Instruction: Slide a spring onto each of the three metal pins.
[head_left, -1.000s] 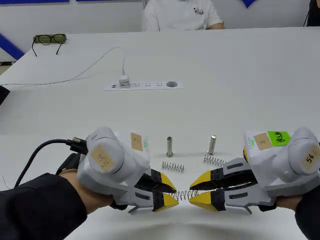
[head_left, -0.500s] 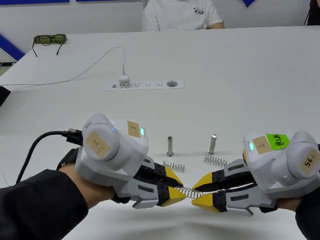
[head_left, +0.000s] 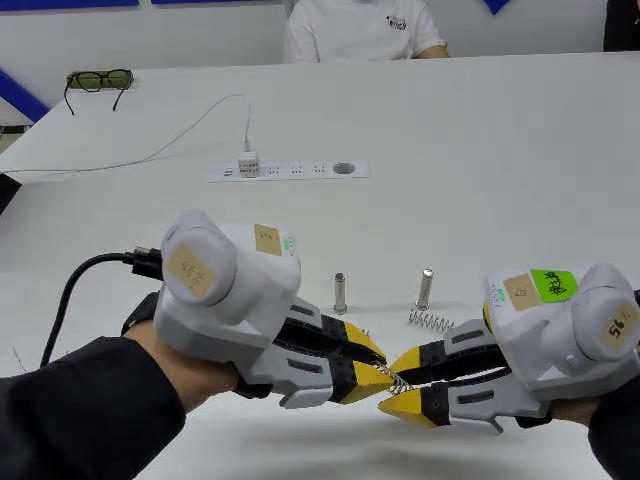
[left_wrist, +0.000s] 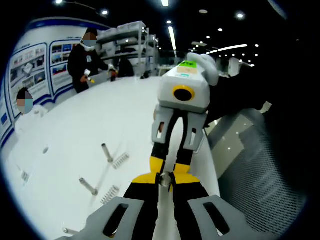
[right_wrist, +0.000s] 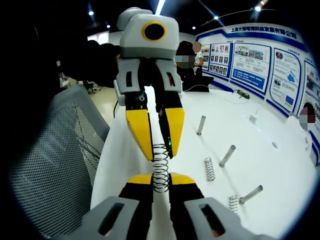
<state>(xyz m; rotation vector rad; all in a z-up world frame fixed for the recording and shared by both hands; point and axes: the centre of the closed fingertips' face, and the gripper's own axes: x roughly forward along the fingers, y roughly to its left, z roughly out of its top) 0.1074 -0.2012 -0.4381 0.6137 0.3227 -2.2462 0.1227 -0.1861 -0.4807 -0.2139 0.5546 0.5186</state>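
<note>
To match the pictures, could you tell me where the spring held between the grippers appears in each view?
Head view: spring low centre, between the yellow jaw tips.
Left gripper view: bottom centre, seen end-on.
Right gripper view: lower centre, an upright coil.
Shared landmark: the right-hand pin with a loose spring beside it.

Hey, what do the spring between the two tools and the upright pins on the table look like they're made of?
The spring looks like thin steel wire, bare and silvery, with small glints along its coils. The pins look like solid polished metal, probably steel or aluminium, though the look leaves that open: grey, smooth, with bright highlights near their tops.
</note>
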